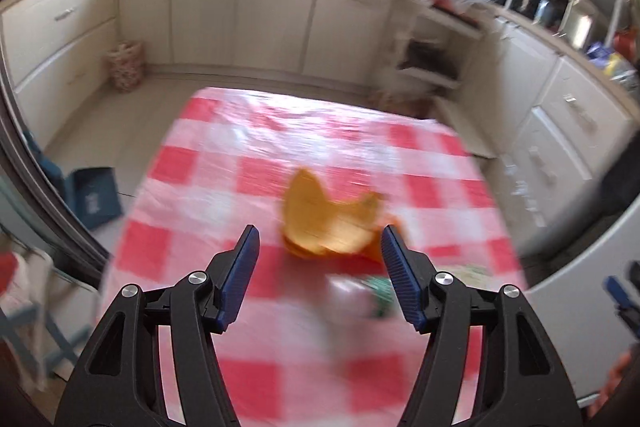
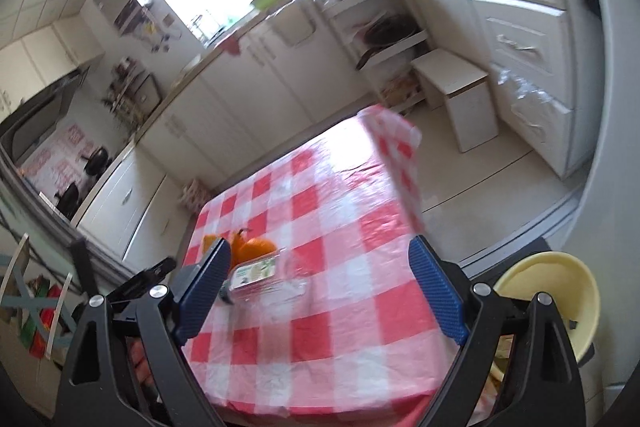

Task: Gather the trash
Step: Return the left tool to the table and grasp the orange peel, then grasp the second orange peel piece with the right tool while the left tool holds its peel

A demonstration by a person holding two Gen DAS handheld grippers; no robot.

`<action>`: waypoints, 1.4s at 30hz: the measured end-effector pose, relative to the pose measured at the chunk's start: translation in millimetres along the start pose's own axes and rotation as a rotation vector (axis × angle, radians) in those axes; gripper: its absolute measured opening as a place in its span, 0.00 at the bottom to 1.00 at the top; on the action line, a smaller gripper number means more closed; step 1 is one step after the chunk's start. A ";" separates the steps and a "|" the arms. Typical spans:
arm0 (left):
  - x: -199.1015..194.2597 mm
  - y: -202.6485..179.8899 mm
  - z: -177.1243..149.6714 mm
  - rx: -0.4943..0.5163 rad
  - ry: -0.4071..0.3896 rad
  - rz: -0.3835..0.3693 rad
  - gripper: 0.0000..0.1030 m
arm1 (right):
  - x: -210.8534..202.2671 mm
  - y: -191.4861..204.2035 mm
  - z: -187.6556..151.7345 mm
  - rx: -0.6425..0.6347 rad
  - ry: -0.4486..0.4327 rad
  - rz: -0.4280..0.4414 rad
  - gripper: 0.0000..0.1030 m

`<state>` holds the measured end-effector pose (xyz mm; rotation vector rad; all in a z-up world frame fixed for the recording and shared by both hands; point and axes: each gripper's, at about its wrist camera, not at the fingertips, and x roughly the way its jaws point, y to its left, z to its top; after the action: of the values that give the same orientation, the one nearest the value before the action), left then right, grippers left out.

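Note:
Orange peel pieces point(image 1: 328, 223) lie on the red-and-white checked tablecloth point(image 1: 256, 167), just ahead of my open, empty left gripper point(image 1: 318, 247). A clear plastic bottle with a green label point(image 1: 360, 297) lies blurred below and between its fingers. In the right wrist view the same bottle point(image 2: 260, 277) lies on its side next to the orange peel point(image 2: 252, 247), near the left fingertip of my open, empty right gripper point(image 2: 320, 255). The left gripper point(image 2: 148, 273) shows dark at the table's left edge.
A pale yellow bin point(image 2: 556, 299) stands on the floor right of the table point(image 2: 360, 187). Kitchen cabinets point(image 1: 240, 7) run along the far wall and right side. A blue dustpan point(image 1: 94, 197) and a woven basket point(image 1: 126, 65) sit on the floor at left. A white stool point(image 2: 464, 95) stands beyond the table.

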<state>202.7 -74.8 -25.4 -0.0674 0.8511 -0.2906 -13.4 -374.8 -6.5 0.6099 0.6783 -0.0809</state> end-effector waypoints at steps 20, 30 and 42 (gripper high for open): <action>98.9 18.0 38.8 -0.022 0.117 -0.124 0.04 | 193.4 109.0 8.2 -0.289 0.296 0.016 0.80; 12.3 53.5 39.8 -0.132 -0.013 -0.149 0.04 | 263.5 126.3 -8.5 -0.310 0.423 -0.063 0.69; -16.1 79.1 4.3 -0.238 0.001 -0.149 0.04 | 242.8 155.9 -13.9 -0.429 0.341 -0.076 0.35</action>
<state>213.8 5.3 -24.6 -0.3536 0.8803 -0.3273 209.7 -209.0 -84.9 0.1833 1.0149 0.0999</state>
